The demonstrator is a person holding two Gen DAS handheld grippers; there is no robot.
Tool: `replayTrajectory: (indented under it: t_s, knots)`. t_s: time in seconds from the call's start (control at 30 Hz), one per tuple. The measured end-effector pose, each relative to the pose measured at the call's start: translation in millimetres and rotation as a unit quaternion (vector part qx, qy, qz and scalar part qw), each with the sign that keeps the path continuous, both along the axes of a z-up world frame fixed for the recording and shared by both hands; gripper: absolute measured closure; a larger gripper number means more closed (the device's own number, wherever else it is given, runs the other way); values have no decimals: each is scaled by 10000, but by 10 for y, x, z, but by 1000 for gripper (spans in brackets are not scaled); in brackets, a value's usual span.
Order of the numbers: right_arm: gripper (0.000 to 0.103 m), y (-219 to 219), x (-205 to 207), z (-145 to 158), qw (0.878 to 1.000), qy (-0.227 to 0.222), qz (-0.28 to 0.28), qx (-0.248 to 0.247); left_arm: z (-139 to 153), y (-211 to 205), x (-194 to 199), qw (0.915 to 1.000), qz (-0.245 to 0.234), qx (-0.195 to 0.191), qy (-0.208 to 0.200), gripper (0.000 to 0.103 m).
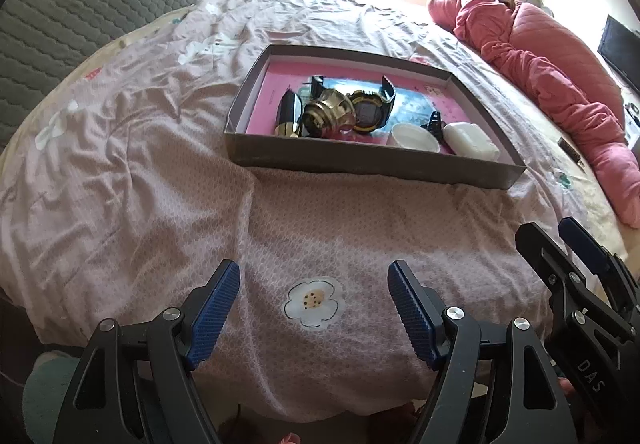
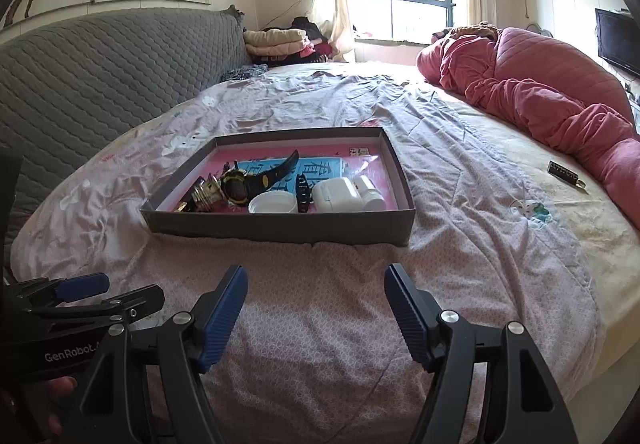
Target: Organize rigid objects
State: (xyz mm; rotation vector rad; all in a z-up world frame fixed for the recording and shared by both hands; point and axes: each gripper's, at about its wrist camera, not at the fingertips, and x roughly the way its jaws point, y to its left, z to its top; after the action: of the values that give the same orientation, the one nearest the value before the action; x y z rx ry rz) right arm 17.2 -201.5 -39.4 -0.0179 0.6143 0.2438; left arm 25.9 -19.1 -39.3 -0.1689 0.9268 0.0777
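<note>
A shallow grey box (image 1: 360, 163) (image 2: 280, 230) with a pink floor lies on the bed. It holds a black-and-yellow watch (image 1: 370, 111) (image 2: 240, 183), a gold round object (image 1: 326, 115) (image 2: 208, 193), a white lid (image 1: 414, 137) (image 2: 272, 203), a white case (image 1: 470, 141) (image 2: 334, 193), a small white bottle (image 2: 370, 193), a black clip (image 2: 304, 191) and a black-and-gold piece (image 1: 287, 113). My left gripper (image 1: 314, 304) is open and empty over the sheet in front of the box. My right gripper (image 2: 316, 308) is open and empty, beside the left.
A pink floral sheet (image 1: 140, 183) covers the bed. A rolled red quilt (image 2: 540, 87) lies at the right. A small dark tag-like object (image 2: 564, 171) lies on the sheet near it. A grey quilted headboard (image 2: 100, 67) stands at the left. Folded clothes (image 2: 276, 39) sit at the back.
</note>
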Motion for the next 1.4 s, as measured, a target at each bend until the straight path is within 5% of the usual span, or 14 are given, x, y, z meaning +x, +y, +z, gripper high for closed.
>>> replayTrajectory:
  t_s: [1.4]
  knots:
    - [33, -138, 230, -250, 9984, 507, -165, 202, 50, -146, 128, 9984, -76, 518, 213, 25]
